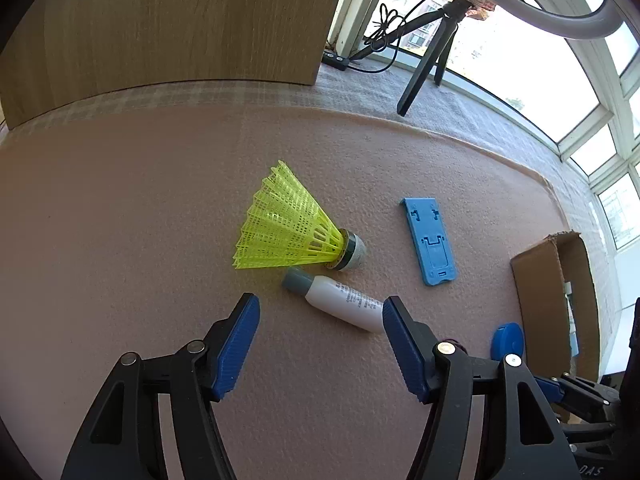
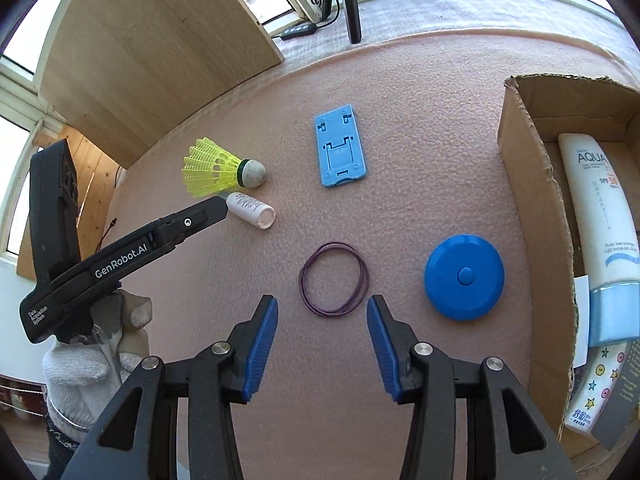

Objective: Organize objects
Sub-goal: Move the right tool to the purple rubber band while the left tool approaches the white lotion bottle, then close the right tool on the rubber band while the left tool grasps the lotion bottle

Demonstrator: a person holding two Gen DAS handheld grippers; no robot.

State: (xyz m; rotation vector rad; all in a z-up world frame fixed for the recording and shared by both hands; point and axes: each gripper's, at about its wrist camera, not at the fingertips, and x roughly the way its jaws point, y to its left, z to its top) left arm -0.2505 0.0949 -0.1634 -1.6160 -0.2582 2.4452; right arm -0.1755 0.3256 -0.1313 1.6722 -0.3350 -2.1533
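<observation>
Pinkish, nubby felt matting [image 1: 120,240] covers the work surface, with a wood-grain panel [image 1: 160,28] standing at its far edge and bright windows [image 1: 520,72] curving round behind a black tripod leg [image 1: 420,76].

From the left wrist camera, the left gripper [image 1: 320,312] hangs over the mat with its ribbed blue pads parted and nothing pressed between them. Just ahead lies a small white bottle [image 1: 340,300] with a grey cap, smooth and cylindrical, on its side; its long axis runs diagonally, cap toward the upper left, base hidden behind the right-hand finger. Beside the cap rests a yellow shuttlecock [image 1: 288,228], its mesh plastic skirt flaring to the left and its cork nose to the right. To the right lies a flat blue plastic stand [image 1: 430,240], lengthwise away from the camera. A cardboard box [image 1: 536,280] sits at the mat's right edge.

From the right wrist camera, the right gripper [image 2: 322,312] is likewise released, jaws apart and empty, above a loop of thin purple rubber bands [image 2: 334,278] lying flat. A round blue disc [image 2: 464,276] with a centre button lies to its right, near the box [image 2: 520,168], which holds a white sunscreen tube [image 2: 596,216]. A hand in a white knit glove [image 2: 96,344] carries the left gripper [image 2: 218,204], whose tip reaches the bottle [image 2: 252,210].
</observation>
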